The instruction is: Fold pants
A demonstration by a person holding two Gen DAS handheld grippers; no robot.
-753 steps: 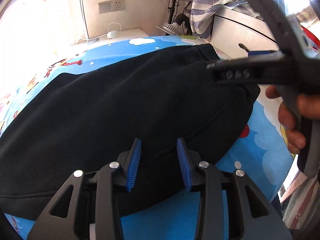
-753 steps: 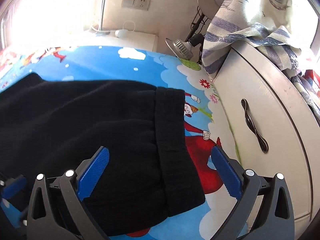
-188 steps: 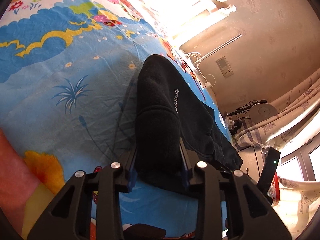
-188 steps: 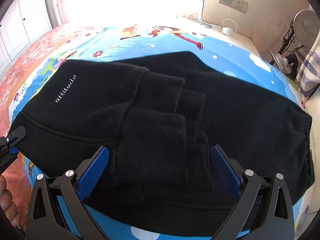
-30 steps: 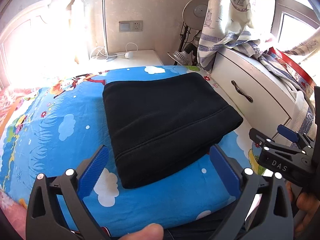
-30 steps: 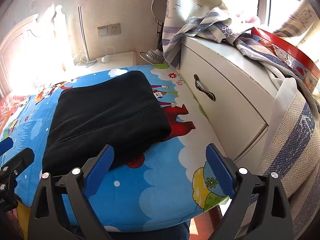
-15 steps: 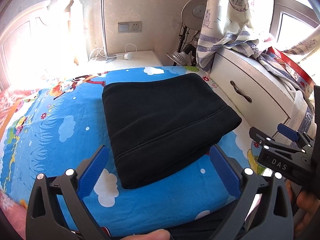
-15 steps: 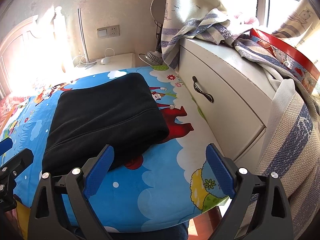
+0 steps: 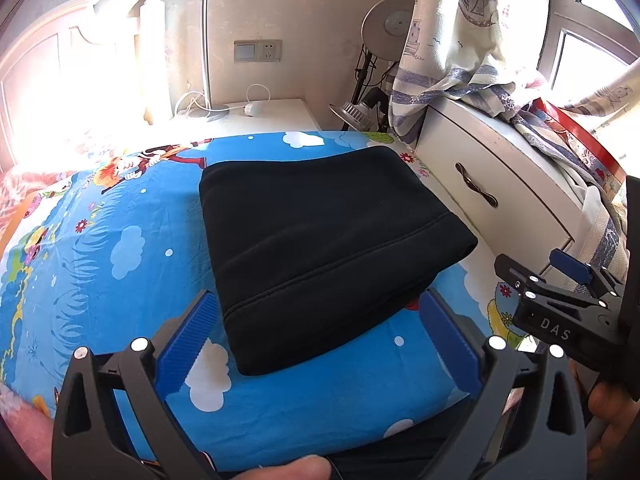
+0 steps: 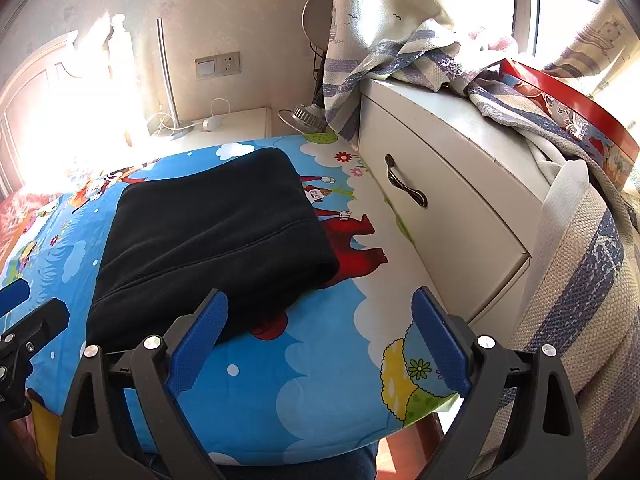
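Observation:
The black pants (image 9: 320,240) lie folded into a thick rectangle on the blue cartoon bed sheet (image 9: 120,248), near the bed's right corner. They also show in the right wrist view (image 10: 208,236). My left gripper (image 9: 320,336) is open and empty, held back above the bed's near edge with the folded pants just beyond its fingers. My right gripper (image 10: 318,336) is open and empty, to the right of the pants over the sheet. The right gripper's body shows in the left wrist view (image 9: 560,312).
A white drawer cabinet (image 10: 440,200) with draped striped cloth (image 10: 400,52) stands against the bed's right side. A white bedside table (image 9: 248,116) with cables and a lamp pole is behind the bed. A fan and round lamp stand in the corner.
Both grippers have drifted very slightly; the folded pants lie unchanged on the sheet. Both stay open and empty.

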